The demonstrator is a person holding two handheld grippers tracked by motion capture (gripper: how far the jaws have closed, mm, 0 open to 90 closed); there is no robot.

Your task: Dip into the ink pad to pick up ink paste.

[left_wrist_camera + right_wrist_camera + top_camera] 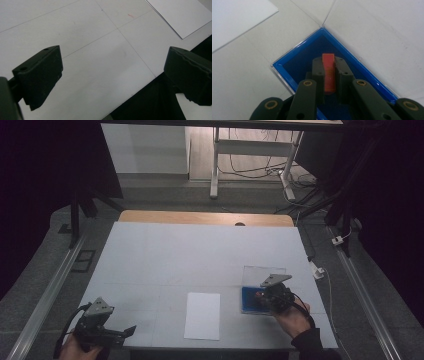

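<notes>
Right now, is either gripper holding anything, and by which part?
The right gripper is shut on a small red block over the blue tray, its jaws pressing the block's two long sides. The left gripper holds nothing, jaws wide open.

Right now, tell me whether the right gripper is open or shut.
Shut on the red block. In the right gripper view, the right gripper has both jaws pressed against the block's sides, over the blue tray.
</notes>
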